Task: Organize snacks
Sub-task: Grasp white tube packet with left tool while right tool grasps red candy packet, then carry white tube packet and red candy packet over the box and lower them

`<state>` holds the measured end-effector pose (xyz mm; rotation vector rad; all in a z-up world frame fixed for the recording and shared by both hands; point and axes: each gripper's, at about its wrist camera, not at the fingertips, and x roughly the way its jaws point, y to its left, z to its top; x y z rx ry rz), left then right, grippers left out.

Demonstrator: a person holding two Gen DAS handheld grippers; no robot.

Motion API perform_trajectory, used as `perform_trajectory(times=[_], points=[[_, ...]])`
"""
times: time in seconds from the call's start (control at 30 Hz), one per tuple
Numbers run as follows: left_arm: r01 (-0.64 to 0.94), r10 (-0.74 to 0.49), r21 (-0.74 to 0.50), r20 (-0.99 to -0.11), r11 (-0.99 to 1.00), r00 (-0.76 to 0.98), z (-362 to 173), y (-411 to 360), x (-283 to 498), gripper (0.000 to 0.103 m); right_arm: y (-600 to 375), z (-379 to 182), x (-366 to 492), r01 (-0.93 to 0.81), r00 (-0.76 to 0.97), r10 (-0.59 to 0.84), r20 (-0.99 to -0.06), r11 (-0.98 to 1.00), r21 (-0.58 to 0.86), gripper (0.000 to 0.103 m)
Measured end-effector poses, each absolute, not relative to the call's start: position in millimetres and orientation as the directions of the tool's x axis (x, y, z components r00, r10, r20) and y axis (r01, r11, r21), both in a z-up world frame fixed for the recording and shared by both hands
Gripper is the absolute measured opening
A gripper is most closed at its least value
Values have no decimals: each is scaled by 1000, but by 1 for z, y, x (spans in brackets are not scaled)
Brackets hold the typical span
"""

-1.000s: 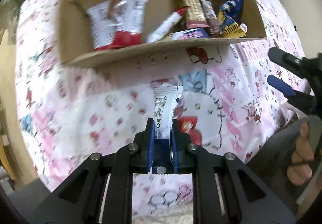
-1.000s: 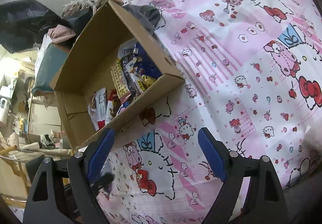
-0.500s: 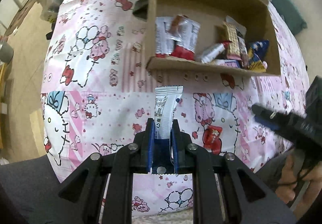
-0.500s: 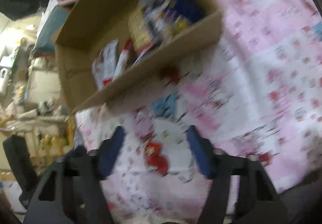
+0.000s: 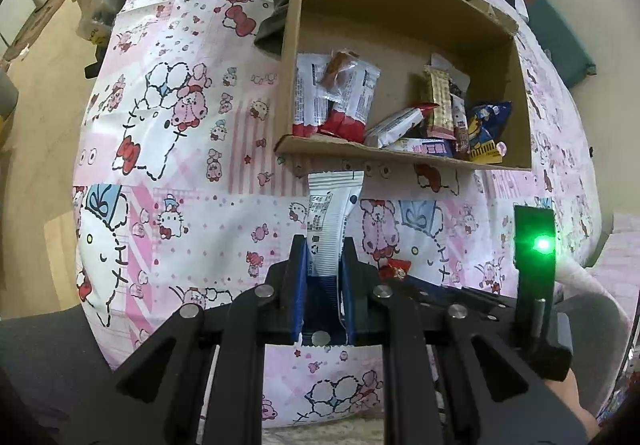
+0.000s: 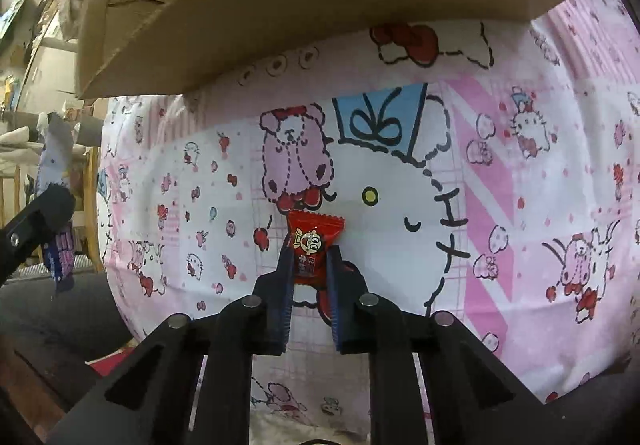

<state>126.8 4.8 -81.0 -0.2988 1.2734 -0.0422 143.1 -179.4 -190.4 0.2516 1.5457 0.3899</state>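
Note:
My left gripper (image 5: 324, 245) is shut on a white snack packet (image 5: 330, 217) and holds it above the pink cartoon bedsheet, in front of the open cardboard box (image 5: 400, 25). The box holds several snack packets (image 5: 340, 97). My right gripper (image 6: 309, 257) is shut on a small red candy packet (image 6: 312, 245) that lies on the sheet just in front of the box's near wall (image 6: 320, 5). The red packet also shows in the left wrist view (image 5: 396, 269), beside my right gripper's body. My left gripper with its white packet shows in the right wrist view (image 6: 56, 181) at far left.
The bed is covered with a pink and white cartoon sheet (image 5: 180, 149). A dark cloth (image 5: 272, 29) lies by the box's left side. Bedding and a teal cushion (image 5: 560, 45) lie behind the box. Floor and furniture lie to the left.
My right gripper dropped to the sheet and closed on the red candy packet. My left gripper pulled back and swung left with the white packet, so the box now looks farther away.

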Motion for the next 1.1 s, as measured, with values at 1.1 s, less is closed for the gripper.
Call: perform_trajectory(times=[1.1], points=[[-20,-42,-62,-850,998,525,-18,-25,186,13,-281,-53,200,-148,423,577,-698,804,575,15]])
